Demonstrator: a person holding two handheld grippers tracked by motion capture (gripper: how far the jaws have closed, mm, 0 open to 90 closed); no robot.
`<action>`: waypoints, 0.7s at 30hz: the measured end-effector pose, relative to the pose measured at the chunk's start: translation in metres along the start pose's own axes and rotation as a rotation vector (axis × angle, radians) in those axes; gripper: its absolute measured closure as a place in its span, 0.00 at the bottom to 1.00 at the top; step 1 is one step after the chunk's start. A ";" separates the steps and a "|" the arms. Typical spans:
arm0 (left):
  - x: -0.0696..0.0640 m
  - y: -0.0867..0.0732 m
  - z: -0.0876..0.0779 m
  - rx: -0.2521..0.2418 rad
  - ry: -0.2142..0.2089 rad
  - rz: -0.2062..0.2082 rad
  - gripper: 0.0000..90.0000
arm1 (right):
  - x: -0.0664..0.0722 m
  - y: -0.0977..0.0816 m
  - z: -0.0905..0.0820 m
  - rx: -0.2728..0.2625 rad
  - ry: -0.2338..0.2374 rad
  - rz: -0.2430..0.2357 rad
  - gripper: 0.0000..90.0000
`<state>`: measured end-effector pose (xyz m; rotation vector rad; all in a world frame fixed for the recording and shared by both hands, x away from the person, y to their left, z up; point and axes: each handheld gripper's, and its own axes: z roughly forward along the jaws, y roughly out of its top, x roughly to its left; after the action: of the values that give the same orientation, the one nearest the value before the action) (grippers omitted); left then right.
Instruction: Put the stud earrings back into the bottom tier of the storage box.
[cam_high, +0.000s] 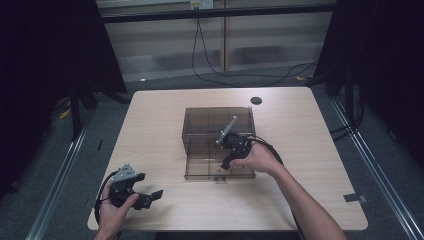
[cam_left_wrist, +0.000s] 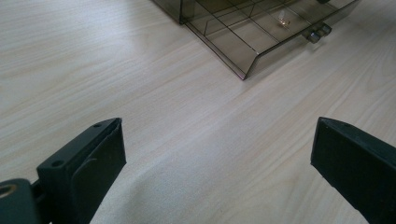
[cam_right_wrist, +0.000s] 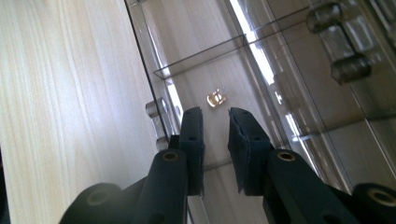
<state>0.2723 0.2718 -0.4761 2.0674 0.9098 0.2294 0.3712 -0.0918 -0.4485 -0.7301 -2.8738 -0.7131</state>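
A smoky see-through box stands mid-table with its divided drawer pulled out toward me. A tiny gold-coloured piece lies on the floor of one drawer compartment; it also shows in the left gripper view as the gold piece. My right gripper hovers over that compartment, just short of the piece. Its jaws stand a narrow gap apart with nothing between them. From above, the right gripper points down into the drawer. My left gripper rests near the table's front left, wide open over bare wood.
The drawer's handle juts out from its front wall. A small black disc lies near the far edge of the table. Cables run over the floor beyond it, and dark frames flank both sides.
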 end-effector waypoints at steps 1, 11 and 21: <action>0.000 0.000 0.000 0.000 -0.003 -0.001 0.03 | 0.001 -0.003 -0.003 -0.010 0.000 0.005 0.84; 0.001 0.000 0.000 0.002 0.001 0.000 0.03 | 0.002 -0.018 -0.022 -0.050 -0.027 0.009 0.85; 0.000 0.000 0.001 0.001 0.002 0.000 0.03 | -0.004 -0.050 -0.038 -0.067 -0.059 0.063 0.85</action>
<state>0.2728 0.2713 -0.4766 2.0683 0.9115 0.2315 0.3508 -0.1500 -0.4361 -0.8601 -2.8773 -0.7962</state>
